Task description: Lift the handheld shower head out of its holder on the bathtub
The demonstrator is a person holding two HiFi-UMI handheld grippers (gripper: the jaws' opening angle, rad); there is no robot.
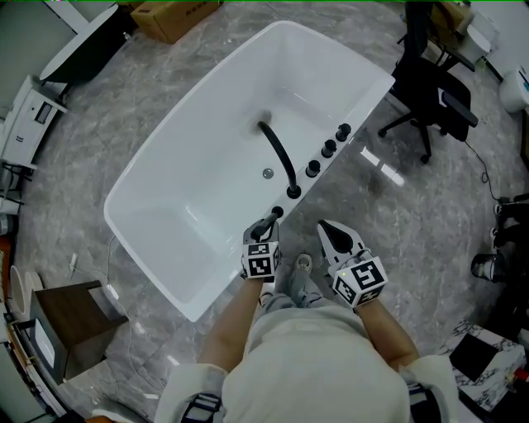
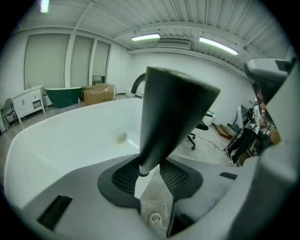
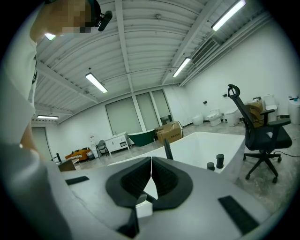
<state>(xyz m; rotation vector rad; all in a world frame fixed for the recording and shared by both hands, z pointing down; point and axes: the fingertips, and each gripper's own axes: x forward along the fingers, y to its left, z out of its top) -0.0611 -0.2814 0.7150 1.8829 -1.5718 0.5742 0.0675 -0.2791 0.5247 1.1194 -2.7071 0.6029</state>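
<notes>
The black handheld shower head [image 2: 173, 112] fills the middle of the left gripper view, its thin lower end pinched between the dark pads. My left gripper [image 2: 150, 171] is shut on it. In the head view the left gripper [image 1: 264, 230] holds the shower head [image 1: 267, 222] at the near rim of the white bathtub [image 1: 165, 211], just beside the small black holder [image 1: 278, 212]. My right gripper [image 1: 331, 232] hangs to the right of it, outside the tub over the floor. In the right gripper view its jaws [image 3: 151, 176] meet with nothing between them.
A curved black spout [image 1: 278, 157] and three black knobs [image 1: 328, 149] stand along the tub's right rim. A black office chair [image 1: 430, 91] is beyond the tub at the right, a dark wooden stool [image 1: 70, 318] at the left. A cardboard box [image 1: 169, 16] lies at the far end.
</notes>
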